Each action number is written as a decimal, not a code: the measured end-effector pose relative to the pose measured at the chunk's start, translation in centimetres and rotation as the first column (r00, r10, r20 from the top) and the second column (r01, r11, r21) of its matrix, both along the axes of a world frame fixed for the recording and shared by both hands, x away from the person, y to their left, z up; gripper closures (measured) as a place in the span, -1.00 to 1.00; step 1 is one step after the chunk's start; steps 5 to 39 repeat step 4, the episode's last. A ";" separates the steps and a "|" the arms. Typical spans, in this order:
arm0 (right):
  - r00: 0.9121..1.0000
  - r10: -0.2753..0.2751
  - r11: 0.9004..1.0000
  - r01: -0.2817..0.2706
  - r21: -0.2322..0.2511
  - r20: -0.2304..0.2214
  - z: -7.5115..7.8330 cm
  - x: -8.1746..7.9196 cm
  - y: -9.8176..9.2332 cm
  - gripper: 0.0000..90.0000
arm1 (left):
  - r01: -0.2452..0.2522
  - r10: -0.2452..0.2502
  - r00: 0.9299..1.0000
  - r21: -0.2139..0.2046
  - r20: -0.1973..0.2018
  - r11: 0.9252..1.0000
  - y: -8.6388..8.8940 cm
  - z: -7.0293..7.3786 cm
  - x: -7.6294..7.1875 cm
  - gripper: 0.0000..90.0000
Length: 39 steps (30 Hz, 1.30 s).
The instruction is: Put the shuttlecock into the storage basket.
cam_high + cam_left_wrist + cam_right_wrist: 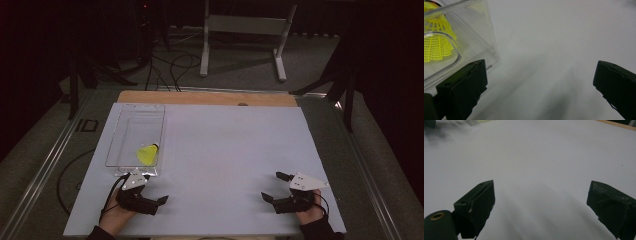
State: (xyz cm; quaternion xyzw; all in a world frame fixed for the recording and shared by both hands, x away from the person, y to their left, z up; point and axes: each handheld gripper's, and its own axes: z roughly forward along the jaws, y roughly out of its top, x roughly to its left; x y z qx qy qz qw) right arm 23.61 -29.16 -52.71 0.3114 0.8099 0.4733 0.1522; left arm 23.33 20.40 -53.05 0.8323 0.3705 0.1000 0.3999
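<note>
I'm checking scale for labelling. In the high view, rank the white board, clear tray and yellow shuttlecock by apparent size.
1. White board, largest.
2. Clear tray, lying on the board's left part.
3. Yellow shuttlecock, smallest, inside the tray.

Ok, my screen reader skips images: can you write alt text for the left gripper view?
A yellow shuttlecock lies inside a clear plastic box at upper left, on a white table. The left gripper is open, its two black jaws wide apart, one just beside the box's corner.

High view looks down; gripper views skim the shared white board [225, 150] closely.
</note>
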 end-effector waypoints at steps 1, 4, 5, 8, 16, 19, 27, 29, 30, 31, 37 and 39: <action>1.000 0.000 1.000 0.000 0.000 -0.002 0.0 0.0 0.0 -0.82 | 0.004 -0.004 1.000 -0.004 0.000 1.000 0.0 0.0 0.0 -1.00; 1.000 -0.001 1.000 0.001 0.000 -0.004 0.0 0.0 0.0 -0.81 | 0.008 -0.008 1.000 -0.007 0.000 1.000 0.0 0.1 0.0 -1.00; 1.000 -0.001 1.000 0.001 0.000 -0.004 0.0 0.0 0.0 -0.81 | 0.008 -0.008 1.000 -0.007 0.000 1.000 0.0 0.1 0.0 -1.00; 1.000 -0.001 1.000 0.001 0.000 -0.004 0.0 0.0 0.0 -0.81 | 0.008 -0.008 1.000 -0.007 0.000 1.000 0.0 0.1 0.0 -1.00; 1.000 -0.001 1.000 0.001 0.000 -0.004 0.0 0.0 0.0 -0.81 | 0.008 -0.008 1.000 -0.007 0.000 1.000 0.0 0.1 0.0 -1.00; 1.000 -0.001 1.000 0.001 0.000 -0.004 0.0 0.0 0.0 -0.81 | 0.008 -0.008 1.000 -0.007 0.000 1.000 0.0 0.1 0.0 -1.00; 1.000 -0.001 1.000 0.001 0.000 -0.004 0.0 0.0 0.0 -0.81 | 0.008 -0.008 1.000 -0.007 0.000 1.000 0.0 0.1 0.0 -1.00; 1.000 -0.001 1.000 0.001 0.000 -0.004 0.0 0.0 0.0 -0.81 | 0.008 -0.008 1.000 -0.007 0.000 1.000 0.0 0.1 0.0 -1.00; 1.000 -0.001 1.000 0.001 0.000 -0.004 0.0 0.0 0.0 -0.81 | 0.008 -0.008 1.000 -0.007 0.000 1.000 0.0 0.1 0.0 -1.00; 1.000 -0.001 1.000 0.001 0.000 -0.004 0.0 0.0 0.0 -0.81 | 0.008 -0.008 1.000 -0.007 0.000 1.000 0.0 0.1 0.0 -1.00; 1.000 -0.001 1.000 0.001 0.000 -0.004 0.0 0.0 0.0 -0.81 | 0.008 -0.008 1.000 -0.007 0.000 1.000 0.0 0.1 0.0 -1.00; 1.000 -0.001 1.000 0.001 0.000 -0.004 0.0 0.0 0.0 -0.81 | 0.008 -0.008 1.000 -0.007 0.000 1.000 0.0 0.1 0.0 -1.00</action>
